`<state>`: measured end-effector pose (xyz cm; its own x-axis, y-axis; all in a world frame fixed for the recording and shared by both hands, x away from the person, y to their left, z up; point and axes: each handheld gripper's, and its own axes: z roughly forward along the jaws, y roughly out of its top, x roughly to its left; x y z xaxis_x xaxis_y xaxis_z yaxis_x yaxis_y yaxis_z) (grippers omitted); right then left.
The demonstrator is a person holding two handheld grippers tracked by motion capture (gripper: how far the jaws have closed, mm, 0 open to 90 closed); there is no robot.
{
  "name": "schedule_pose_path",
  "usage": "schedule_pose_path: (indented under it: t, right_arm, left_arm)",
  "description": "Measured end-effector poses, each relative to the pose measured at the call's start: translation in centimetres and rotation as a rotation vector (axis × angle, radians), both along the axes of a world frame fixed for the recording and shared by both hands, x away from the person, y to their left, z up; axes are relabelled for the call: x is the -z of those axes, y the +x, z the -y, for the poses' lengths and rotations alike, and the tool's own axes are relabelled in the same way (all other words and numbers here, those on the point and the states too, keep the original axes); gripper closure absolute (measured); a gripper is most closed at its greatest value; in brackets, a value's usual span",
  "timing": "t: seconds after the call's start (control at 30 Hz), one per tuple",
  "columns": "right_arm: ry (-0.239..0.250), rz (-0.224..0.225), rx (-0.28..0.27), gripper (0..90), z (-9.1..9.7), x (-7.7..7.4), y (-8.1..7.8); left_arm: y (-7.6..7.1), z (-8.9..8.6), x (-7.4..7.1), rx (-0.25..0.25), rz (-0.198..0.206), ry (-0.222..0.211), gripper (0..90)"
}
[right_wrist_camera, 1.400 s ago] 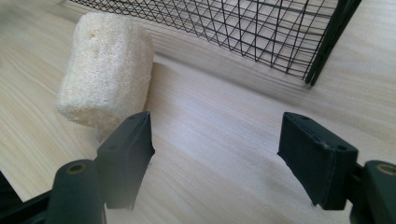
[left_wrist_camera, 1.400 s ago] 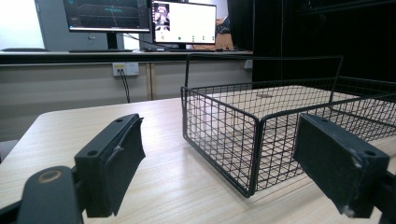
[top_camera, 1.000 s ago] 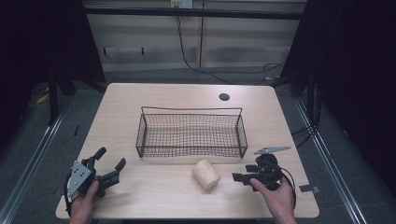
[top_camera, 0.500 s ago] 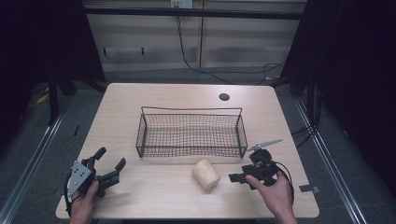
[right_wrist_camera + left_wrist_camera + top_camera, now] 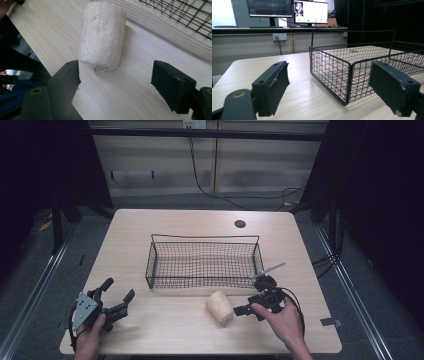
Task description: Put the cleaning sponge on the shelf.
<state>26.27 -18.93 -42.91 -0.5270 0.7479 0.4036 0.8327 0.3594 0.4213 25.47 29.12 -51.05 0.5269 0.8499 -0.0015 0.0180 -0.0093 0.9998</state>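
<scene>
A light wooden table [image 5: 165,227] stands in a dark room, and a black wire basket [image 5: 204,262] sits near its middle with nothing inside it. In front of the basket, toward the person, a pale, rough sponge roll [image 5: 220,307] lies on its side on the wood. It looks like a loofah. The person's right hand [image 5: 286,321] holds the right gripper [image 5: 242,309] just beside the roll, with its black jaws pointing at it. In the right gripper view the roll [image 5: 102,35] lies right ahead of the jaws, which stand wide apart with nothing between them. One jaw's tip is very close to the near end of the roll, but I cannot tell if it touches. A corner of the basket [image 5: 185,12] shows past the roll. Over on the other side, the left hand [image 5: 90,340] holds the left gripper [image 5: 118,290] low near the front corner of the table, well apart from the roll. Its jaws are spread wide too and hold nothing. In the left gripper view they point at the basket's [image 5: 352,67] near corner, and two lit screens [image 5: 292,10] glow on a desk beyond the table.
</scene>
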Motion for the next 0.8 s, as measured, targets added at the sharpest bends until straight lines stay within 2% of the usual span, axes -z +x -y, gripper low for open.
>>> schedule_pose_path:
  t: [0.17,0.4,0.43,0.47,0.63,0.8]
  right_arm:
    - [-0.021,-0.031,-0.026,22.6,-1.0,0.1,0.2]
    - [-0.054,-0.022,-0.049,22.6,-2.2,-0.2,0.7]
    - [-0.048,-0.029,-0.053,22.7,-2.5,-0.1,0.9]
    - [-0.067,-0.041,-0.057,22.7,-2.8,0.1,1.1]
    - [-0.078,-0.055,-0.063,22.9,-3.3,0.3,1.5]
    - [-0.100,-0.100,-0.077,22.7,-4.1,0.4,2.0]
  left_arm:
    - [0.0,0.0,0.0,0.000,0.000,0.000,15.7]
    - [0.0,0.0,0.0,0.000,0.000,-0.001,15.7]
    - [0.0,0.0,0.0,0.001,0.000,-0.001,15.7]
    - [0.0,0.0,0.0,0.001,0.000,-0.001,15.7]
    - [0.0,0.0,0.0,0.001,0.000,-0.001,15.7]
    - [0.0,0.0,0.0,0.001,0.000,-0.001,15.7]
